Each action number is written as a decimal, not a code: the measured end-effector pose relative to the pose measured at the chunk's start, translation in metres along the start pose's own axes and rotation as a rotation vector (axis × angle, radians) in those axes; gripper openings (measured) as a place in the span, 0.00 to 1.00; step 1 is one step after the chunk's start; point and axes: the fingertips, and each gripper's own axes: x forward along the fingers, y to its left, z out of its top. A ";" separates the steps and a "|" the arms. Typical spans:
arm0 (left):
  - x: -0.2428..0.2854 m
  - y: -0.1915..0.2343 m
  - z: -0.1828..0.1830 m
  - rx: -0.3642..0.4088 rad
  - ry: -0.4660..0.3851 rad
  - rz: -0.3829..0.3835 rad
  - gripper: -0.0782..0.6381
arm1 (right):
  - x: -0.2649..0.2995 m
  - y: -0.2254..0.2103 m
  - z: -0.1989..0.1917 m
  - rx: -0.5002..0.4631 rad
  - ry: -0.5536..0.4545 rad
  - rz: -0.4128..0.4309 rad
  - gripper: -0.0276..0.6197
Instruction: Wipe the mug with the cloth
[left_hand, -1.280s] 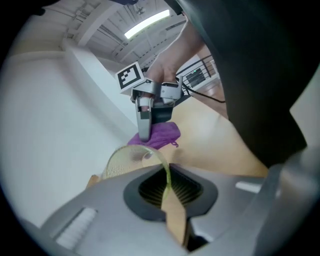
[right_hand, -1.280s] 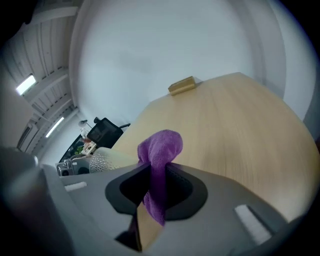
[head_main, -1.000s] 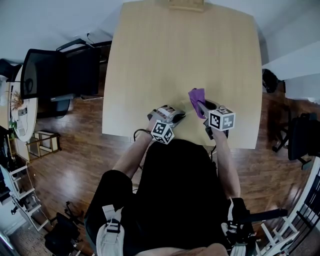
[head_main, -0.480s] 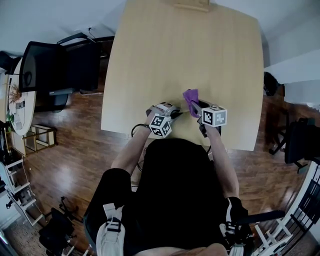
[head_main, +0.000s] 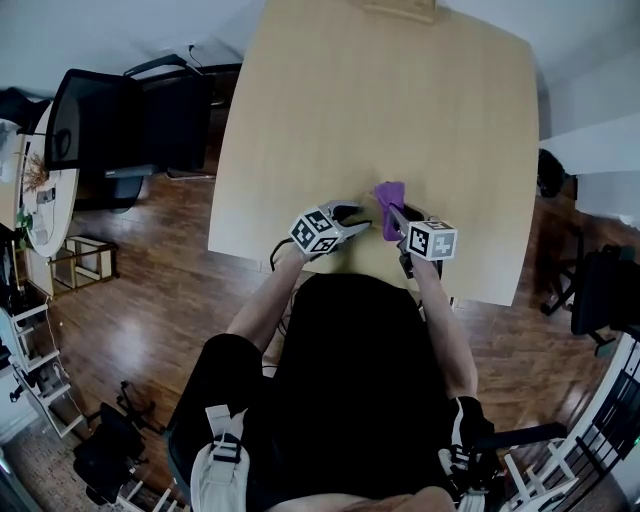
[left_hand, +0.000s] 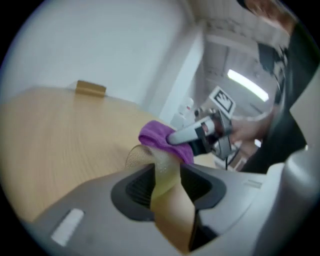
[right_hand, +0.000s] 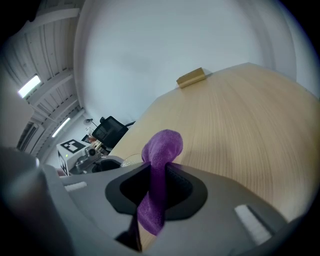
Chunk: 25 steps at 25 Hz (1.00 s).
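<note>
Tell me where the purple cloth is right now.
Head view, close to the near edge of the table: the purple cloth is pinched in the right gripper, bunched end poking past its tips.

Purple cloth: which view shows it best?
The right gripper view: the purple fabric cloth stands large, pinched by the fingers of the right gripper. The left gripper view shows it smaller; the head view, only a small patch.
</note>
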 end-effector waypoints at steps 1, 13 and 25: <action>-0.003 0.002 0.008 -0.129 -0.049 -0.034 0.36 | 0.000 0.000 -0.003 0.003 -0.003 -0.002 0.15; 0.004 -0.006 0.024 -0.354 -0.075 -0.224 0.19 | -0.010 -0.005 0.006 0.030 -0.057 -0.006 0.15; -0.030 -0.039 0.127 0.476 -0.291 0.127 0.17 | -0.082 0.126 0.129 -0.057 -0.305 0.275 0.15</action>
